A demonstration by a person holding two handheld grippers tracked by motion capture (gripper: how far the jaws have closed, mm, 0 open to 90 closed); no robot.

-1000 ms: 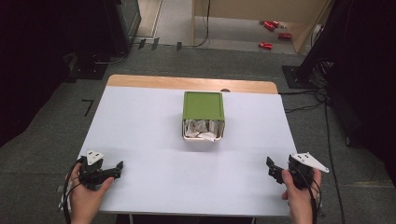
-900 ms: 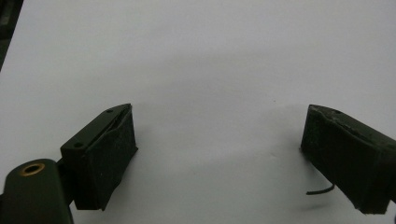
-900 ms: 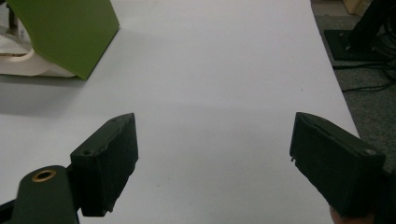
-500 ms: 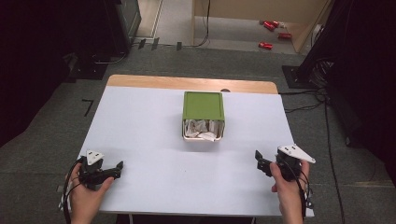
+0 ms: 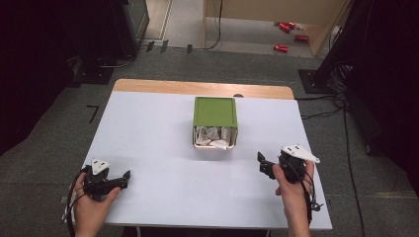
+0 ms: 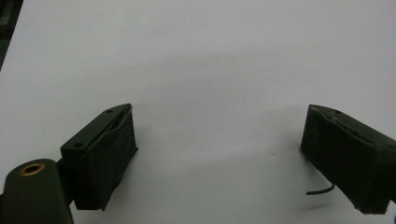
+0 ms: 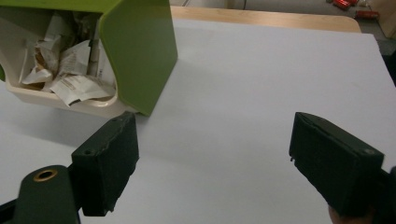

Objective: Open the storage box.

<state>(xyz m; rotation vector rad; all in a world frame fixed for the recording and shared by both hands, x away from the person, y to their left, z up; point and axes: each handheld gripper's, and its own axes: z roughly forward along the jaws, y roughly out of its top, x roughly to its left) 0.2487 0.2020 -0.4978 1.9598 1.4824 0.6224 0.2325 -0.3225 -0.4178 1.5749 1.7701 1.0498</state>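
A green bin (image 5: 215, 113) lies on its side in the middle of the white table (image 5: 148, 138), its cream-rimmed mouth turned toward the person and stuffed with crumpled paper (image 5: 213, 137). My right gripper (image 5: 263, 165) hovers to the near right of the bin, jaws open and pointing left toward it. In the right gripper view the open right gripper (image 7: 215, 163) has bare table between its jaws, and the green bin (image 7: 140, 51) with its crumpled paper (image 7: 65, 70) lies just ahead at the upper left. My left gripper (image 5: 122, 179) rests at the near left corner. The left gripper (image 6: 219, 158) stands open over plain table.
A wooden strip (image 5: 197, 88) runs along the table's far edge. Beyond it on the floor lie red objects (image 5: 286, 29), cables (image 5: 321, 106) and dark equipment stands (image 5: 128, 29). Grey carpet surrounds the table.
My right gripper has moved left and forward toward the bin and risen slightly. The left gripper and the bin have stayed where they were.
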